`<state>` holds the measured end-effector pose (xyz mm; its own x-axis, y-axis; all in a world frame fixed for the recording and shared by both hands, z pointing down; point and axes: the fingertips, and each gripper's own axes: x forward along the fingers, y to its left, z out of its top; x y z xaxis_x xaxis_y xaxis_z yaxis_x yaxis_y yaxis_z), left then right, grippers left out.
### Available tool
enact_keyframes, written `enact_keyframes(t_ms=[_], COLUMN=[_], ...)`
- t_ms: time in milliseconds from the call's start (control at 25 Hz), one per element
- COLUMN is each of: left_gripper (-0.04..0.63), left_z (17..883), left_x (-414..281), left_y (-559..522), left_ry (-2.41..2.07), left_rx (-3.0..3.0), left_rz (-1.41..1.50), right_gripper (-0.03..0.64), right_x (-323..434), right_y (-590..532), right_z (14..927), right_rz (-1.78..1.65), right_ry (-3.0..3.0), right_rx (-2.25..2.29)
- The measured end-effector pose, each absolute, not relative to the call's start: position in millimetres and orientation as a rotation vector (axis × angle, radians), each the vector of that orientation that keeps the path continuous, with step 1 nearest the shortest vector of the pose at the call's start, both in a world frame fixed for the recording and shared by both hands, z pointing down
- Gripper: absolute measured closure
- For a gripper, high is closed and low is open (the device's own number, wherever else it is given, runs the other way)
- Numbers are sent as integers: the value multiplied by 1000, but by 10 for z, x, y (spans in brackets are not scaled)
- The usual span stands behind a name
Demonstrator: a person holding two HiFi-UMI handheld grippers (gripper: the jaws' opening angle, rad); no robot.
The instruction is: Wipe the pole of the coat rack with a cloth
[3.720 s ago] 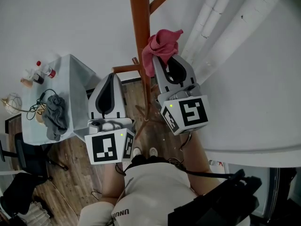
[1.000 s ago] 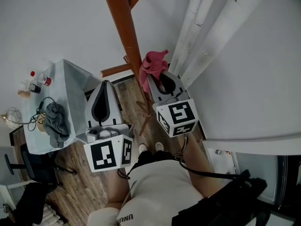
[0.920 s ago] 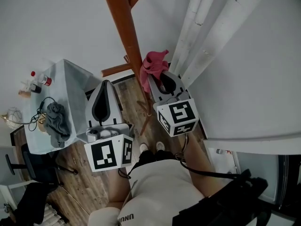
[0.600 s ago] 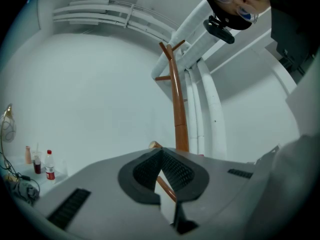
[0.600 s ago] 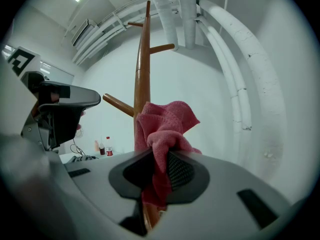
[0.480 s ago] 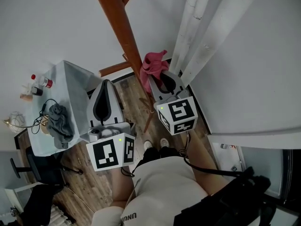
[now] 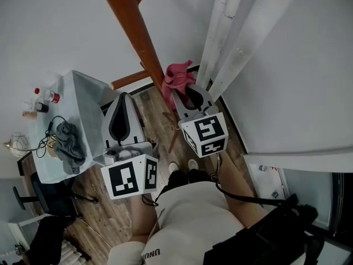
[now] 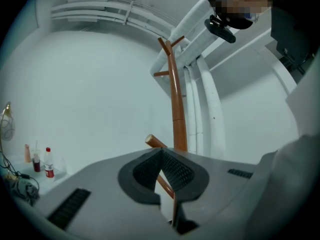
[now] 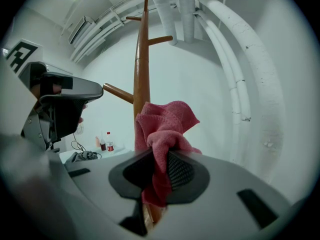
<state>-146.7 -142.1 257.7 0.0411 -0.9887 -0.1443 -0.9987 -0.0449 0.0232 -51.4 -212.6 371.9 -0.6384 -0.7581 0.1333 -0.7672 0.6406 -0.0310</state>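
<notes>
The brown wooden coat rack pole (image 7: 135, 32) rises through the middle of the head view, and it also stands upright in the right gripper view (image 9: 142, 69) and the left gripper view (image 8: 176, 109). My right gripper (image 7: 179, 93) is shut on a pink cloth (image 7: 177, 77), which presses against the pole low down. In the right gripper view the pink cloth (image 9: 165, 129) bunches out of the shut jaws, right against the pole. My left gripper (image 7: 122, 101) hangs left of the pole, shut and holding nothing (image 8: 161, 154).
A low peg (image 7: 129, 79) sticks out left from the pole. White pipes (image 7: 242, 32) run up the wall just right of it. A small grey table (image 7: 83, 109) at the left holds a grey rag (image 7: 69, 145) and small bottles (image 7: 44, 97). Wooden floor (image 7: 160, 120) lies below.
My right gripper and the pink cloth have slid down the pole, from near the upper pegs to just above the low peg. The left gripper has stayed about where it was.
</notes>
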Motion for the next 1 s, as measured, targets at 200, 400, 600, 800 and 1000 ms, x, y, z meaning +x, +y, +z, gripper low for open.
enact_keyframes(t_ms=[200,400,600,800,1000], left_gripper=[589,589,589,589,589], left_z=[2606,2631,2642,2637,2654], left_x=[-1461,-1464,-1462,-1447,-1428], left_y=[-1405,-1393,-1405,-1414,-1445], left_ry=[2116,2121,2120,2111,2107], left_rx=[-2203,-2200,-2205,-2209,-2215], left_rz=[178,168,165,157,146], right_gripper=[548,548,548,548,548], right_x=[-512,-508,-504,-500,-488], right_y=[-2114,-2103,-2112,-2114,-2126], right_z=[3811,3881,3955,4029,4111], right_rz=[143,155,165,177,193], right_ry=[-2732,-2718,-2705,-2690,-2674], right_rx=[1273,1266,1258,1250,1242])
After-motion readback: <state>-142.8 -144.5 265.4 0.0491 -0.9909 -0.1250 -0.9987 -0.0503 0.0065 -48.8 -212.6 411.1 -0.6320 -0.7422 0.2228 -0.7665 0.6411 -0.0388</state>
